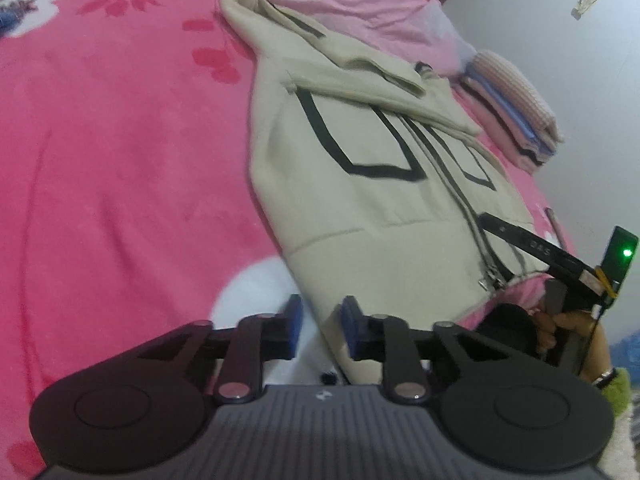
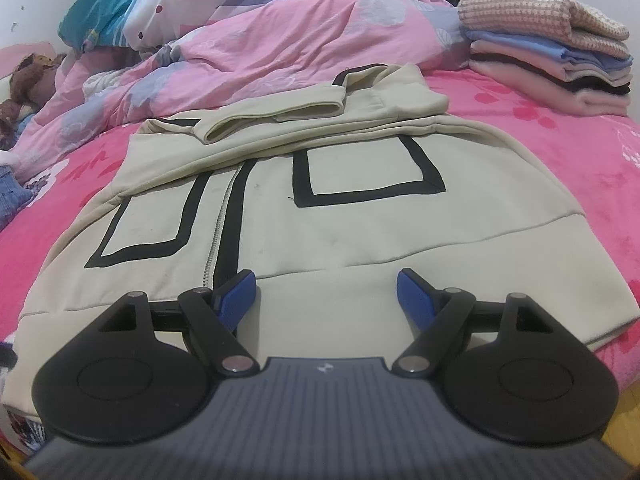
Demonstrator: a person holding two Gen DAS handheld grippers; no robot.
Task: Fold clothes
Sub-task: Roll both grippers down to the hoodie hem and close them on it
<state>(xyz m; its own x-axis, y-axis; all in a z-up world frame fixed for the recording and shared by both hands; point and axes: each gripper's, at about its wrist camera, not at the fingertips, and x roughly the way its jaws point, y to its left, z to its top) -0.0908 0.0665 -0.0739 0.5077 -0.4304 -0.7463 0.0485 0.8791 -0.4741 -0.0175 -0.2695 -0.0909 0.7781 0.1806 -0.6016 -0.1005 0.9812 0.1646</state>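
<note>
A beige zip jacket (image 2: 360,220) with black outlined pockets lies front up on the pink bedsheet (image 2: 560,168), its sleeves folded across the chest. In the left wrist view my left gripper (image 1: 322,320) has its jaws close together, pinching the near left hem corner of the jacket (image 1: 360,208). My right gripper (image 2: 326,300) hovers open over the jacket's lower hem beside the zip, with nothing between its blue pads (image 2: 236,296). A person's hand (image 1: 560,324) holding that right gripper shows at the far hem corner in the left wrist view.
A stack of folded clothes (image 2: 552,52) sits at the back right of the bed near the wall. A bunched pink quilt (image 2: 248,40) fills the back, with a stuffed toy (image 2: 32,76) at far left. Open pink sheet (image 1: 120,160) lies left of the jacket.
</note>
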